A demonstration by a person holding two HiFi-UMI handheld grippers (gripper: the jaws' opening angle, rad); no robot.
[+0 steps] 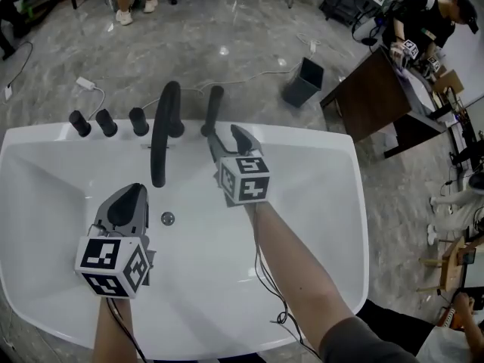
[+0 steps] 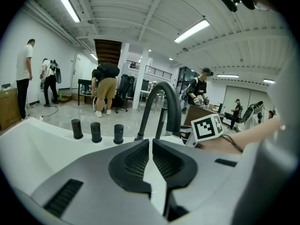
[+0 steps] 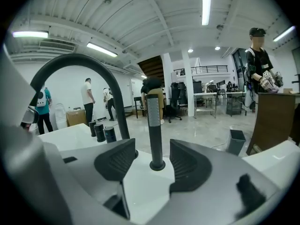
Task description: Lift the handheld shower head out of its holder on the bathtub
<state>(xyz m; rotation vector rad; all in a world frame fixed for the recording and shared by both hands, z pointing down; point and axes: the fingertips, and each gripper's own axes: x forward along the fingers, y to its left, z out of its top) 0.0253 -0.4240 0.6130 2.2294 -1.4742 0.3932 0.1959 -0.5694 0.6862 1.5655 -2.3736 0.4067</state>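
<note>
The handheld shower head (image 1: 213,106) is a slim black stick that stands upright in its holder on the far rim of the white bathtub (image 1: 325,153). In the right gripper view the shower head (image 3: 154,125) rises just beyond the gap between the two pads. My right gripper (image 1: 227,138) (image 3: 153,159) is open and close in front of the holder, with nothing pressed between its pads. My left gripper (image 1: 130,203) (image 2: 151,156) hovers over the tub basin to the left, shut and empty.
A black arched faucet spout (image 1: 162,131) (image 2: 167,102) (image 3: 79,64) stands left of the shower head, with three black knobs (image 1: 106,122) (image 2: 96,131) further left. The drain (image 1: 168,218) lies in the basin. Beyond the tub are a dark bin (image 1: 304,82), a brown desk (image 1: 370,97), floor cables and several people.
</note>
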